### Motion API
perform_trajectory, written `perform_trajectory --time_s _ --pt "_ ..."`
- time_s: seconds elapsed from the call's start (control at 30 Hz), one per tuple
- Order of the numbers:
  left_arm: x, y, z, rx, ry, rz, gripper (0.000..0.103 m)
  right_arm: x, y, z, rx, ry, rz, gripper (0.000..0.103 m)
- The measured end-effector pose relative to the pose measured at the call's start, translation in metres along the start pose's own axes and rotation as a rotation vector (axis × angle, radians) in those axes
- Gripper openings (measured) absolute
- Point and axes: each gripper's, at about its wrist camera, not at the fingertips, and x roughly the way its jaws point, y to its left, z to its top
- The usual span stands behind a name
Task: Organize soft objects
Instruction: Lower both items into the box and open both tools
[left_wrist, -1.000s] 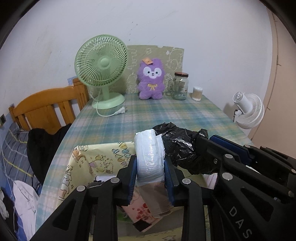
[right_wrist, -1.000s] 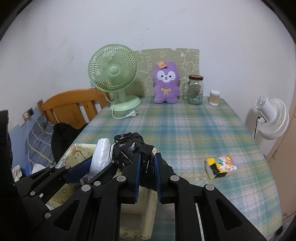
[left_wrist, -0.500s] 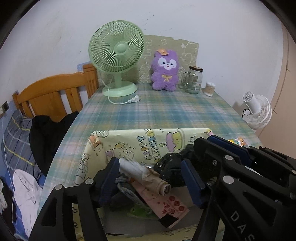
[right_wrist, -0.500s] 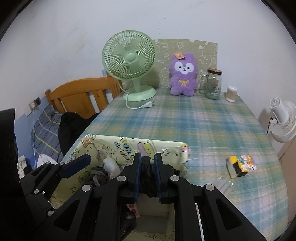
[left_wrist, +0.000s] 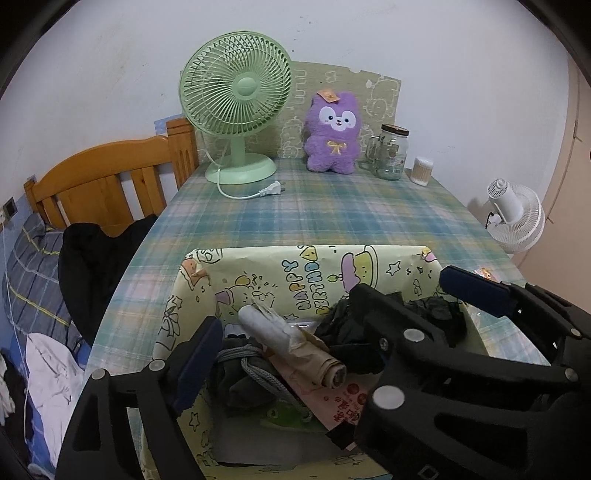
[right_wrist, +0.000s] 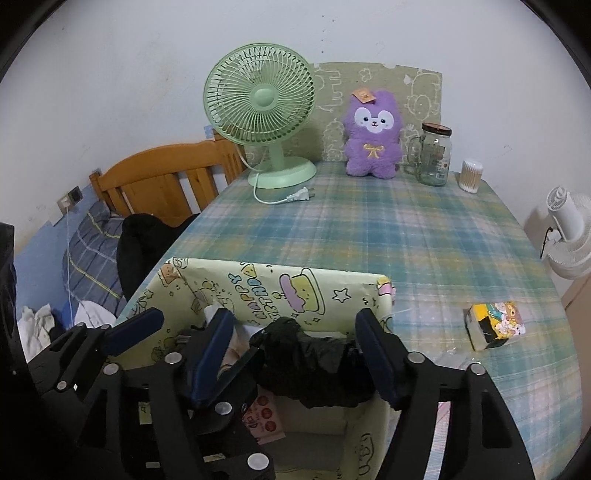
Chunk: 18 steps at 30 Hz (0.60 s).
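Left wrist view: the left gripper (left_wrist: 291, 350) is opening wide over the yellow box (left_wrist: 295, 266), pads clear of the white roll (left_wrist: 273, 328) lying inside.

Right wrist view: the right gripper (right_wrist: 295, 354) is opening too, and the black bag (right_wrist: 314, 365) is slumping between its pads, touching neither, at the box's right. Withdrawing carelessly could snag the bag's loose folds and drag it out.

I see the box (right_wrist: 280, 291) at the bottom centre of the right wrist frame, on the table (right_wrist: 388, 236). Inside it the crumpled bag (right_wrist: 314, 354) lies right of the rolled bundle (left_wrist: 280, 332). At the table's far edge, upper centre, the desk fan (right_wrist: 262, 107) stands left of the plush toy (right_wrist: 373, 136), the jar (right_wrist: 434, 155) right of that. A small packet (right_wrist: 495, 325) lies on the table at lower right.
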Motion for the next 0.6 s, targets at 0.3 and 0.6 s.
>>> perform_trajectory --time_s 0.3,0.6 --pt "-0.007 -0.011 0.002 0.015 -0.018 0.003 0.094 -0.011 -0.007 0.002 -0.01 -0.022 -0.019 0.083" --pt "-0.015 -0.028 0.005 0.037 -0.043 0.007 0.097 -0.026 -0.022 0.001 0.009 -0.053 -0.019 0.084"
